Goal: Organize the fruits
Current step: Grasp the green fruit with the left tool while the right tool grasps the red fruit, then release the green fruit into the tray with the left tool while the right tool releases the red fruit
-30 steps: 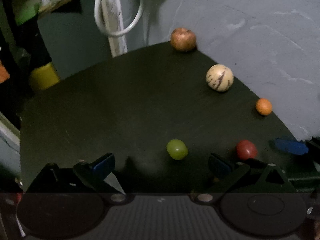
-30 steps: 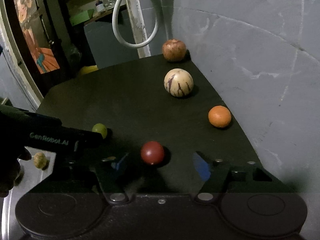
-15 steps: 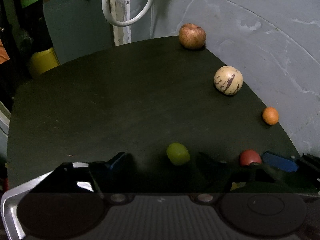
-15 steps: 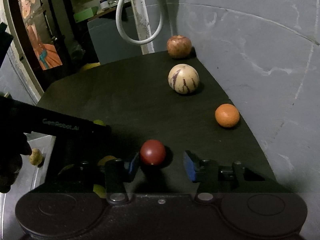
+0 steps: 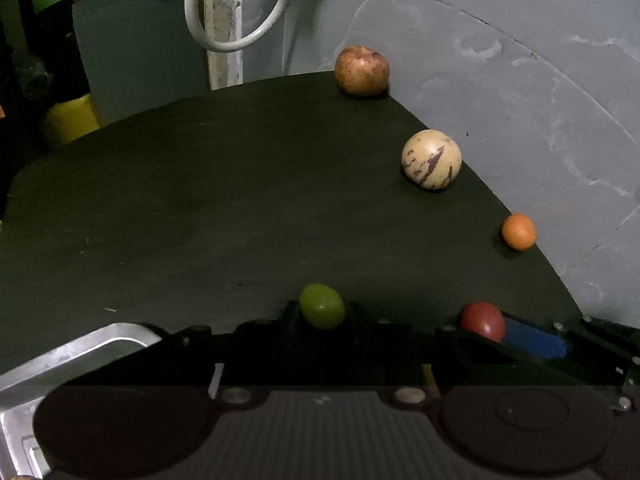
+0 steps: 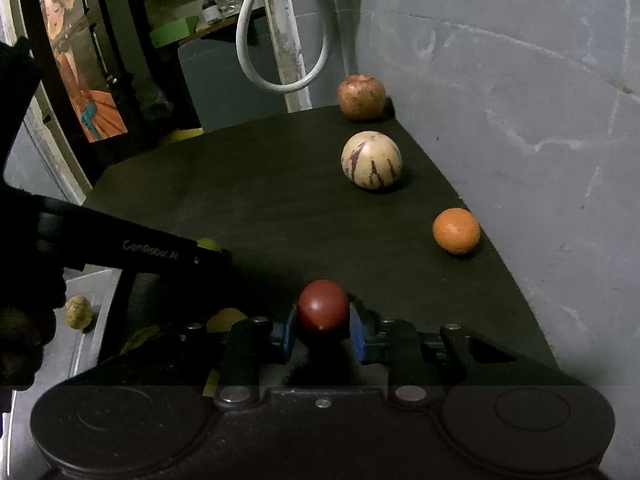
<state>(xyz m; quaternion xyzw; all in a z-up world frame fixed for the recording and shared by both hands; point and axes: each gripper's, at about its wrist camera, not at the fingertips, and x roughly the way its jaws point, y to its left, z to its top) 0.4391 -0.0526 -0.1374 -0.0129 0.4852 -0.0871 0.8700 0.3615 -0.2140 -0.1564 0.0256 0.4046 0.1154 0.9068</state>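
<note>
While both grippers sit low at the near edge of the dark table point(image 5: 224, 208), the scene reads as follows, with places given relative to the striped melon.

Striped melon point(image 6: 371, 160): cream with dark streaks, resting on the table close to the grey wall point(image 6: 520, 100).

Brown apple point(image 6: 361, 97): beyond the melon, at the far corner of the table, near the wall.

Orange point(image 6: 456, 231): nearer than the melon, along the same wall-side edge, apart from it.

Red fruit point(image 6: 322, 305): well nearer than the melon and left of the orange; it sits between the blue pads point(image 6: 357, 336) of the right gripper point(image 6: 322, 334), which are clamped against its two sides.

Green fruit point(image 5: 322, 305): well nearer than the melon and to its left; the dark fingers of the left gripper point(image 5: 322, 320) press on both its sides, grasping it.

Metal tray point(image 5: 80, 350): at the near left, far from the melon, off the table's edge; in the right wrist view a small tan fruit point(image 6: 79, 311) lies in it.

White cable loop point(image 6: 280, 52): hanging behind the table, left of the apple.
</note>
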